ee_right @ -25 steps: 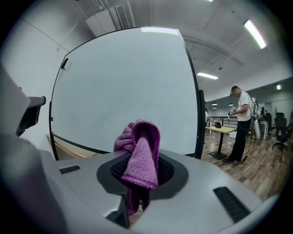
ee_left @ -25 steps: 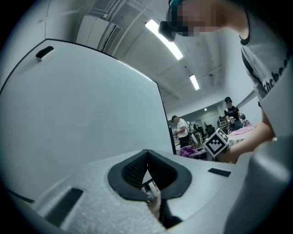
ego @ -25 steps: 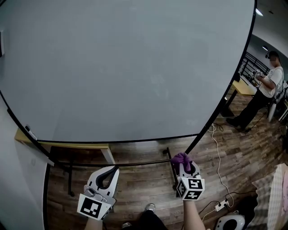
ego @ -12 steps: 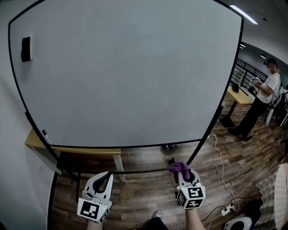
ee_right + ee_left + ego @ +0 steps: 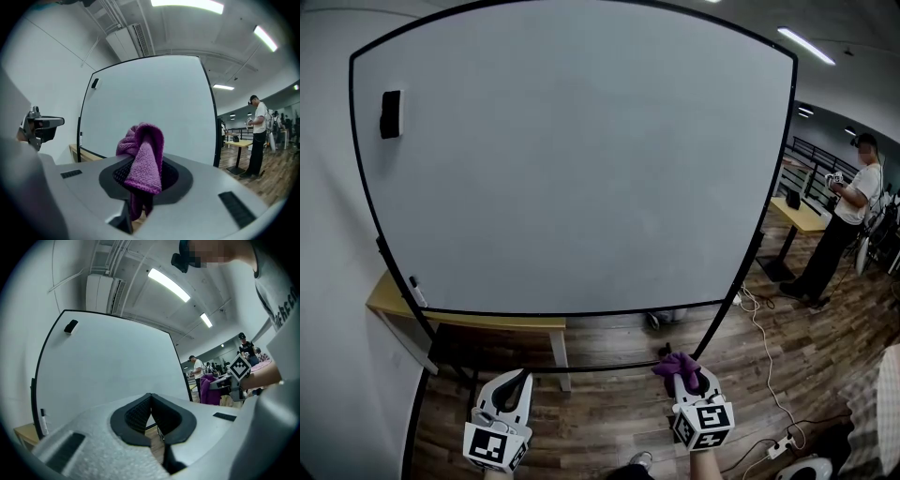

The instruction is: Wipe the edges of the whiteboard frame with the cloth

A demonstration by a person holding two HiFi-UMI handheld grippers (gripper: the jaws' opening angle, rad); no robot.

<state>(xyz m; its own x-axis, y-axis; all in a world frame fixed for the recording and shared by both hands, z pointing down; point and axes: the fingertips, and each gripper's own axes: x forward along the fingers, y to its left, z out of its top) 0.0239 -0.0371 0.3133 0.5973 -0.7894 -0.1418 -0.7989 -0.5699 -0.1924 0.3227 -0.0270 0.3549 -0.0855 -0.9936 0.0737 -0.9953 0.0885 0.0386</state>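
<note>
Purple terry cloth [image 5: 143, 157] bunches up between the jaws of the right gripper [image 5: 683, 371], which is clamped on it with a fold standing above the tips and the rest hanging down behind them. In the head view the cloth sits low, below the bottom edge of the whiteboard frame [image 5: 581, 312] and near its lower right corner; the right gripper view shows the board standing some way ahead, apart from the cloth. The left gripper [image 5: 517, 380] is held beside it at the same height, its jaws closed tip to tip with nothing between them. The whiteboard [image 5: 572, 159] fills most of the head view, its pale surface bare apart from a small black block [image 5: 390, 114] fixed near the upper left corner and a marker [image 5: 416, 291] resting against the lower left of the frame. A light wooden table [image 5: 469, 322] stands behind the board's lower edge. On the wood-plank floor [image 5: 619, 417] a white cable runs to a power strip [image 5: 782, 445]. To the right, well apart, a person [image 5: 851, 216] in a white shirt stands by another table.
</note>
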